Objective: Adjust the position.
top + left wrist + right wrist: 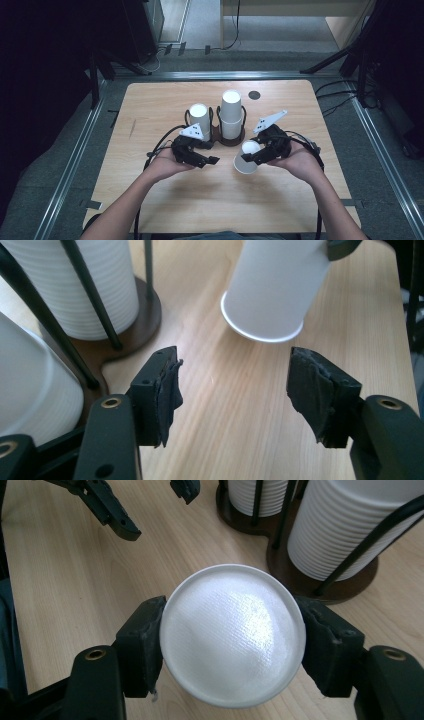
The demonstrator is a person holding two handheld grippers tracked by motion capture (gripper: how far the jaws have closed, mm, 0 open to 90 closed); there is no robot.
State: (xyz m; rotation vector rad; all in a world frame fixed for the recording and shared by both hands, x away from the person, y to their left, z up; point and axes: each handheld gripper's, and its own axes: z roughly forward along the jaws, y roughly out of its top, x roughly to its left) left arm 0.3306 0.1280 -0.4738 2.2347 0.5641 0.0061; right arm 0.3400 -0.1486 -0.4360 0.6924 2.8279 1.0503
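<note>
My right gripper [251, 156] is shut on a white paper cup [246, 160], held tilted just above the wooden table [165, 105]. In the right gripper view the cup's closed base [232, 635] faces the camera, pressed between both pads. My left gripper [209, 154] stands open to the cup's left with nothing between its jaws; in the left gripper view its pads [167, 390] frame bare wood and the cup [272, 290] lies ahead, rim toward me. Behind both grippers two stacks of white cups [199, 120] [231, 112] stand upside down in a dark wire holder [231, 141].
A small black disc [254, 95] lies near the table's far edge. The holder's brown base [325, 587] sits close to the right gripper's right jaw. Cables trail from both grippers toward the person. Metal rails and dark stands surround the table on the floor.
</note>
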